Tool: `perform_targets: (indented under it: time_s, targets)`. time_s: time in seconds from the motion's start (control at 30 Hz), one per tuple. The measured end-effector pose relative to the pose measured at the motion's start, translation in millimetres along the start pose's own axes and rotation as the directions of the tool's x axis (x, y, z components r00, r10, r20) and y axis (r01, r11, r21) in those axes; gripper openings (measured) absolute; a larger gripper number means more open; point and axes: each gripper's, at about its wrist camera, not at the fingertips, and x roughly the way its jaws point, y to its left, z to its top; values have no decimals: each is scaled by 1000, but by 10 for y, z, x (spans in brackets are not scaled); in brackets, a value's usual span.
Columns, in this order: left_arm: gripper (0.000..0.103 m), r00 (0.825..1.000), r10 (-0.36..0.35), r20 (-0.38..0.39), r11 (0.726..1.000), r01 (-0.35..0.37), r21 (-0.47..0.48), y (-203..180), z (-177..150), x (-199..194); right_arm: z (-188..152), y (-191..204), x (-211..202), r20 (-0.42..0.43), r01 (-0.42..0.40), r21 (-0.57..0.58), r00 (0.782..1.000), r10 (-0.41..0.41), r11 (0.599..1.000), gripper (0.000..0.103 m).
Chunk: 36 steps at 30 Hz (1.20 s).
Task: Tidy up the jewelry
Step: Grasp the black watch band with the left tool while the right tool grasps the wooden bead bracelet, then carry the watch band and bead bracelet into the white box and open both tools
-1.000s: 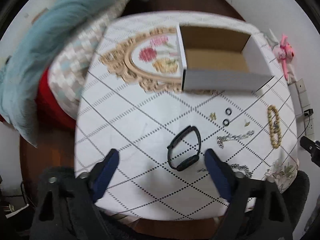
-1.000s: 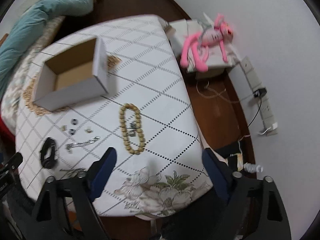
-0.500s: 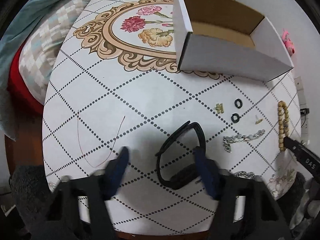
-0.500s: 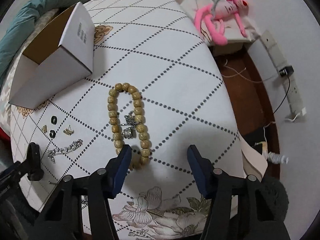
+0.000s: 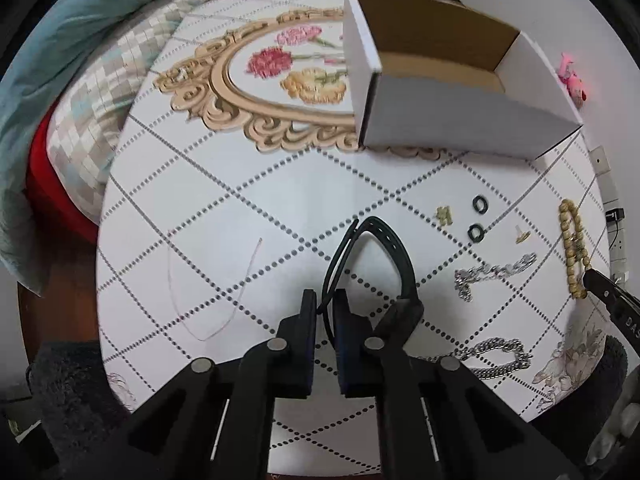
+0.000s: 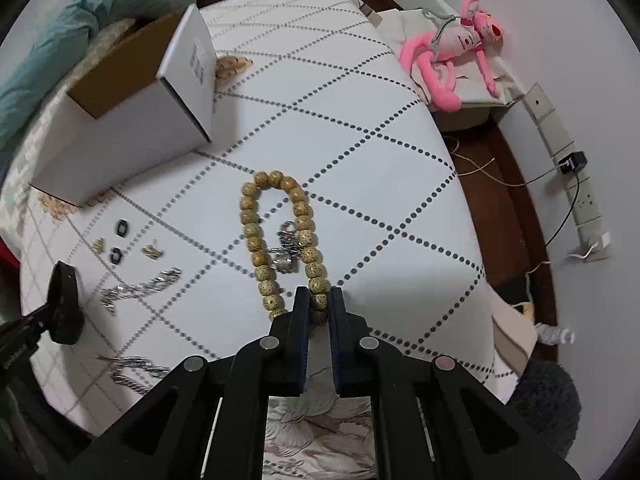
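Observation:
My left gripper is shut on the strap of a black wristband that lies on the patterned tablecloth. My right gripper is shut on the near end of a wooden bead bracelet, which lies flat; it also shows in the left wrist view. A small silver charm lies inside the bead loop. An open white cardboard box stands at the far side, also in the right wrist view. Two silver chains lie between the grippers.
Two small black rings and small gold pieces lie near the box. A thin thread lies left of the wristband. A pink plush toy sits beyond the table's right edge. Pillows and a teal blanket lie to the left.
Both grippers moved down and forward and closed: the left one onto the black wristband's strap, the right one onto the near end of the bead bracelet.

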Motion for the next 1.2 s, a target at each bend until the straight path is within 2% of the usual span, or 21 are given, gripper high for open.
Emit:
perform_targets:
  time_s: [0.1,0.27,0.43,0.53,0.67,0.8,0.9,1.0,1.1,1.2]
  targets:
    - [6,1000,-6,30,1000,6,4,-10,24,-193,-27,48,-171,29,-62,9,998,61,998,9]
    - [6,997,-36,70,999,35,8,-110,171,-507,37,130,-396,62,-117,-1,991,116,993,9]
    - [6,991,-88,103,996,87,14,-190,517,-584,255,181,-691,117,-180,-9,977,179,984,9]
    - [6,984,-129,119,992,128,14,-225,687,-699,414,254,-928,162,-214,-28,963,216,976,9]
    - [6,976,-173,134,985,172,15,-299,966,-783,689,412,-1312,234,-269,-69,932,278,961,9]
    - [6,971,-204,125,979,203,21,-367,1242,-764,1014,653,-1503,264,-300,-123,909,323,946,9]
    - [6,972,-208,107,978,206,33,-409,1463,-663,1255,832,-1434,251,-294,-152,912,325,943,9]
    - [6,976,-205,77,978,203,38,-420,1645,-537,1474,957,-1210,201,-302,-155,923,329,941,9]
    - [13,980,-193,51,981,192,27,-414,1791,-456,1616,1004,-960,150,-318,-134,930,336,939,9]
    - [15,981,-195,11,981,195,14,-408,1919,-392,1699,1044,-746,118,-314,-140,936,331,939,9]
